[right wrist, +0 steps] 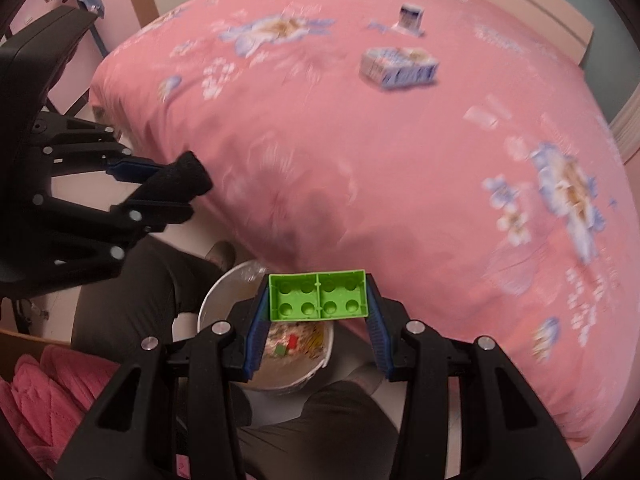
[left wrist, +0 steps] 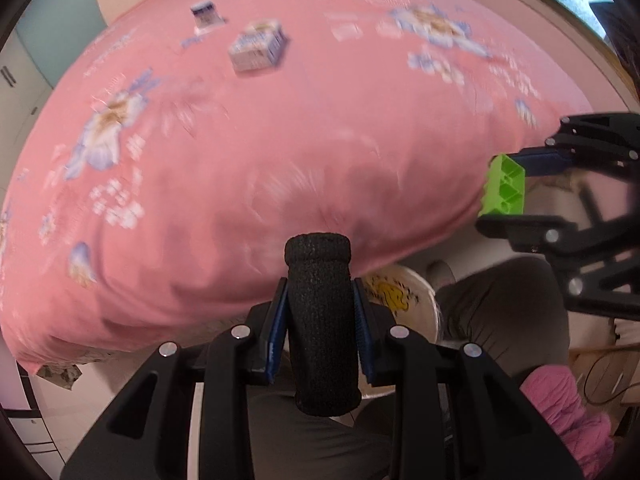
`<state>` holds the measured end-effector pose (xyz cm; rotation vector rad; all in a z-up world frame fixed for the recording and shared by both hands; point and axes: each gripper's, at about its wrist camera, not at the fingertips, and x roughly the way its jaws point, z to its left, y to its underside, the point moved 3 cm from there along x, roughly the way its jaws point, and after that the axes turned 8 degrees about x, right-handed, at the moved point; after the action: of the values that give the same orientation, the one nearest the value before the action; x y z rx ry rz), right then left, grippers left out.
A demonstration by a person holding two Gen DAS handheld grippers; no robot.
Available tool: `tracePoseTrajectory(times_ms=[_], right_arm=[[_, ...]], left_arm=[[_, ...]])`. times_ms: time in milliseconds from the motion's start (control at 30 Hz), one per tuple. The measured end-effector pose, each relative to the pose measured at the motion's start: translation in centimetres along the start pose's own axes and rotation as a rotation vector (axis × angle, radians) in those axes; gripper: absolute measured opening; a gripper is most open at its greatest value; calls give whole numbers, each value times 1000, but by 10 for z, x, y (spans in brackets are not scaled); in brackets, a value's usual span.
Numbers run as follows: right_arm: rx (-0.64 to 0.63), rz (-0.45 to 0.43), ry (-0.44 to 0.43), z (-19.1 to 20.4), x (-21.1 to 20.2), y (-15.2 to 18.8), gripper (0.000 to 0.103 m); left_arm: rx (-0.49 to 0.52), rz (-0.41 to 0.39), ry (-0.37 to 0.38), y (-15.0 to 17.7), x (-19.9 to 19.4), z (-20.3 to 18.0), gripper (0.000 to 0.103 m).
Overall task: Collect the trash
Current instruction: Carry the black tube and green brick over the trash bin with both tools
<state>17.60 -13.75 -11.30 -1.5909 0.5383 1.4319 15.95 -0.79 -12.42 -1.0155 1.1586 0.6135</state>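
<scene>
My left gripper (left wrist: 319,300) is shut on a black foam cylinder (left wrist: 320,320), which stands upright between the blue pads. My right gripper (right wrist: 318,308) is shut on a green toy brick (right wrist: 318,296), seen from its hollow underside. Both hang over a white bin (right wrist: 224,292) on the floor at the bed's edge; the bin (left wrist: 416,292) holds scraps. In the right wrist view the left gripper (right wrist: 160,184) with the black foam cylinder (right wrist: 180,180) is at the left. In the left wrist view the right gripper (left wrist: 508,188) with the green brick (left wrist: 503,192) is at the right.
A pink flowered bedspread (left wrist: 280,140) fills the view. On it lie a blue-white packet (left wrist: 258,46) and a small box (left wrist: 205,16), the packet (right wrist: 398,64) and box (right wrist: 410,18) showing in both views. A person's dark trouser legs (right wrist: 132,280) flank the bin. A pink quilted cloth (left wrist: 560,408) lies low.
</scene>
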Motion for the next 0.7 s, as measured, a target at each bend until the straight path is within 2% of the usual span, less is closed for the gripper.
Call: tracePoseTrajectory(times_ms=[300, 700], right_arm=[[-22, 132, -33, 15, 69, 37, 45], [-68, 308, -53, 31, 167, 88, 45]], left_arm=[[4, 134, 96, 37, 72, -26, 33], [-99, 265, 207, 84, 156, -39, 33]])
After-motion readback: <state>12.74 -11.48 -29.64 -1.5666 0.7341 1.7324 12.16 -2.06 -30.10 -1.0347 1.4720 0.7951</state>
